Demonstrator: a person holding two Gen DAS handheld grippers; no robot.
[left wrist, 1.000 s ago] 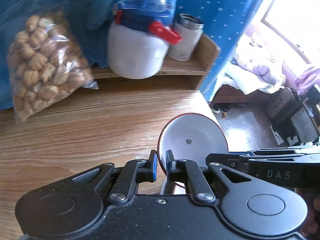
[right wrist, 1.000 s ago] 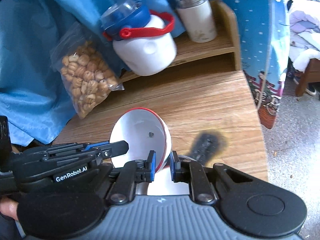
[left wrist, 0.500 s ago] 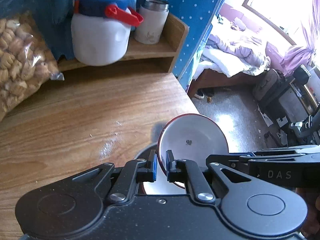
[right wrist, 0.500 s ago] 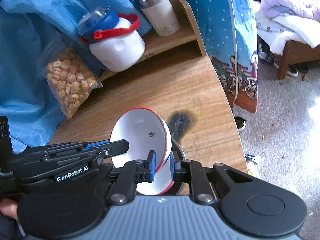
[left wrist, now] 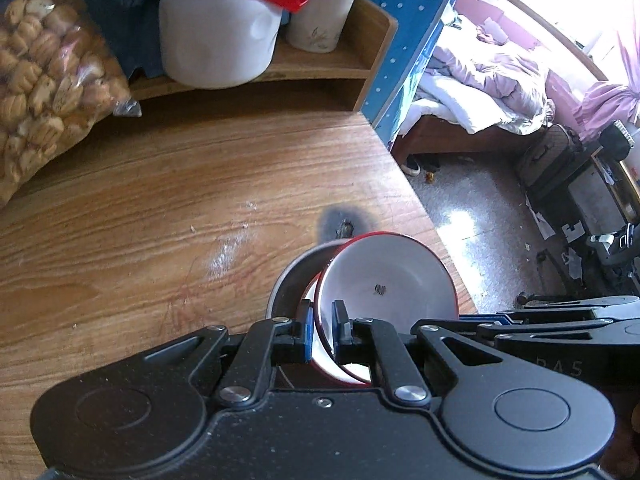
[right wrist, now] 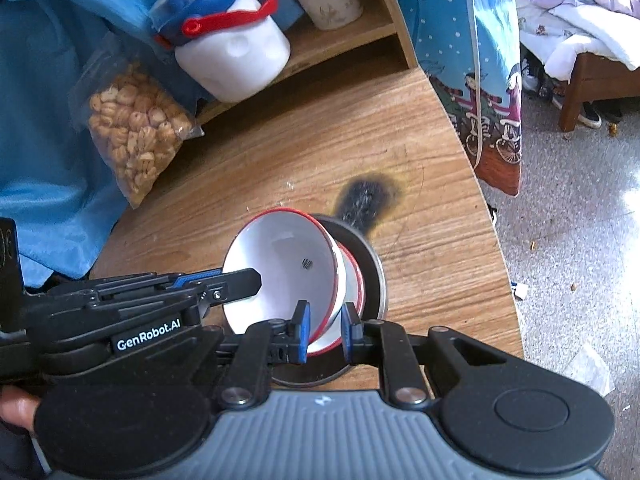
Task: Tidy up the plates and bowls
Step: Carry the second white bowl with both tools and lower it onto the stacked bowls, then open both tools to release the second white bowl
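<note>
A white bowl with a red rim (left wrist: 384, 280) (right wrist: 288, 264) hangs tilted, its mouth facing away from me. My left gripper (left wrist: 322, 330) is shut on its rim. My right gripper (right wrist: 324, 332) is shut on the rim on the other side. Each gripper shows in the other's view, the left gripper (right wrist: 240, 280) at the bowl's left edge and the right gripper (left wrist: 480, 318) at the right. Right under the held bowl stands a round metal dish (left wrist: 286, 292) (right wrist: 374, 264) on the wooden table. A second white bowl with a red rim (right wrist: 354, 280) (left wrist: 318, 354) sits in it.
A dark burn mark (right wrist: 364, 196) lies on the table (left wrist: 140, 220) just beyond the dish. At the back are a bag of snacks (right wrist: 136, 136), a white jug with a blue lid (right wrist: 236, 52) and a steel-topped flask (left wrist: 320, 12) on a low shelf. The table's right edge (right wrist: 488, 216) drops to the floor.
Both grippers have carried the bowl down and toward the table's right edge. The metal dish with the second bowl has come into view beneath it.
</note>
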